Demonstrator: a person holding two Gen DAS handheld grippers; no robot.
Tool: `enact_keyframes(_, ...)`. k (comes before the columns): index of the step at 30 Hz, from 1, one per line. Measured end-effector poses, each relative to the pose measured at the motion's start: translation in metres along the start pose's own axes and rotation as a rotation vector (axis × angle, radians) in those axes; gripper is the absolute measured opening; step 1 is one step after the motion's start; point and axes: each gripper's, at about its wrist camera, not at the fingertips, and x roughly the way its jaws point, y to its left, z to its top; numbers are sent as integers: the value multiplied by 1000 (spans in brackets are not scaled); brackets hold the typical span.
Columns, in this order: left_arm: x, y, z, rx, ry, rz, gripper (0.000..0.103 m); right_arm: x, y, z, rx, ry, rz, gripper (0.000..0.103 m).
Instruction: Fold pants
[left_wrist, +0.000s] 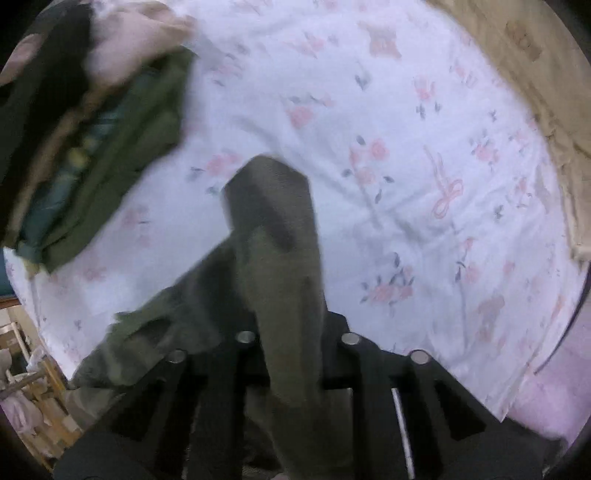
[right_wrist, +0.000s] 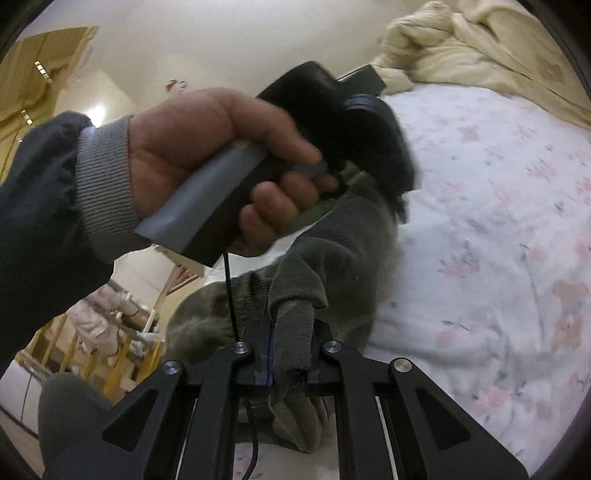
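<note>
Both tools pinch the olive-green pants (right_wrist: 332, 258): the right tool (right_wrist: 291, 354) grips a bunched edge right at its tips, the left tool (right_wrist: 369, 147) just beyond it, the cloth hanging between them above the near-left edge of the floral bed sheet (left_wrist: 406, 110); no containers show.

Bare-skinned left hand (right_wrist: 207, 147), grey ribbed cuff (right_wrist: 99, 184), dark sleeve (right_wrist: 37, 206).

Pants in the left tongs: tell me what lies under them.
Under the pants is the floral bedsheet. The part directly beneath the hanging cloth is covered, so anything there cannot be seen.
</note>
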Motion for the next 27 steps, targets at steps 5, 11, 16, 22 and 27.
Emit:
enact_keyframes(5, -66, 55, -40, -33, -96, -23, 9, 1, 51, 6, -130, 5, 96, 9)
enact_keyframes(11, -121, 143, -110, -138, -232, -68, 8, 15, 117, 1, -255, 82, 174, 9)
enact_keyframes(16, -106, 234, -185, -291, -284, -115, 8, 61, 183, -35, -410, 225, 169, 9)
enact_keyframes(22, -42, 314, -257, -471, -254, -160, 8, 139, 244, -113, -619, 431, 102, 9)
enact_keyframes(27, 1, 346, -283, -570, -179, -189, 21, 176, 262, -155, -704, 520, 55, 10)
